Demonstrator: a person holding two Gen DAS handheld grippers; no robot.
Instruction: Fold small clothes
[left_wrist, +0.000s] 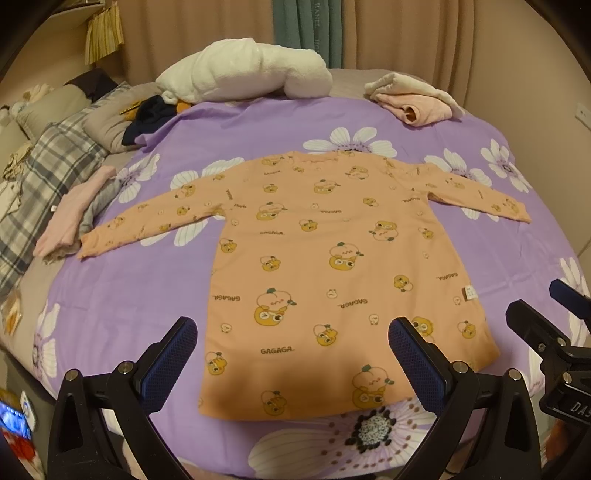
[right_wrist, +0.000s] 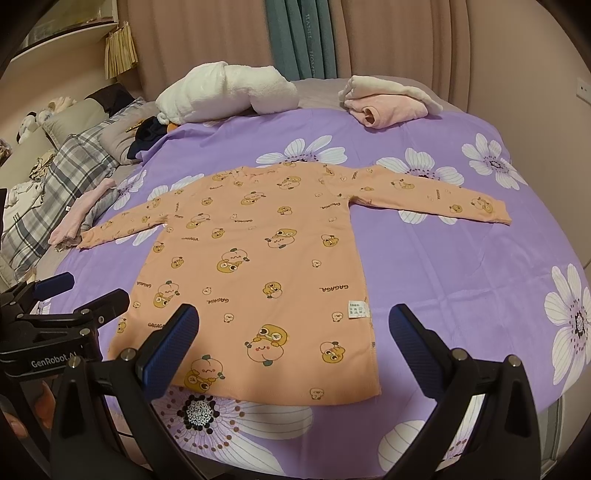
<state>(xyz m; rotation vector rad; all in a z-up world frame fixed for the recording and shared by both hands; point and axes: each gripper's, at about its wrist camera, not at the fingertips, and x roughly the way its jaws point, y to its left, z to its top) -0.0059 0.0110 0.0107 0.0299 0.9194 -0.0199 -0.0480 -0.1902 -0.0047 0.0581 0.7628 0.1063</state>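
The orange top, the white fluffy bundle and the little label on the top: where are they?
orange top (left_wrist: 317, 266): left wrist view, middle of its body.
white fluffy bundle (left_wrist: 243, 72): left wrist view, its rounded upper side.
label (right_wrist: 358, 309): right wrist view, centre of the tag at the side seam.

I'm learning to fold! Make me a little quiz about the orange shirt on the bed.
1. True or false: the orange shirt lies flat with both sleeves spread out.
2. What holds the shirt now? A) left claw B) right claw C) neither
3. What colour is the bedsheet under the shirt?

Key: 1 true. 2 C, both claws are open above the hem. 3 purple, with white flowers.
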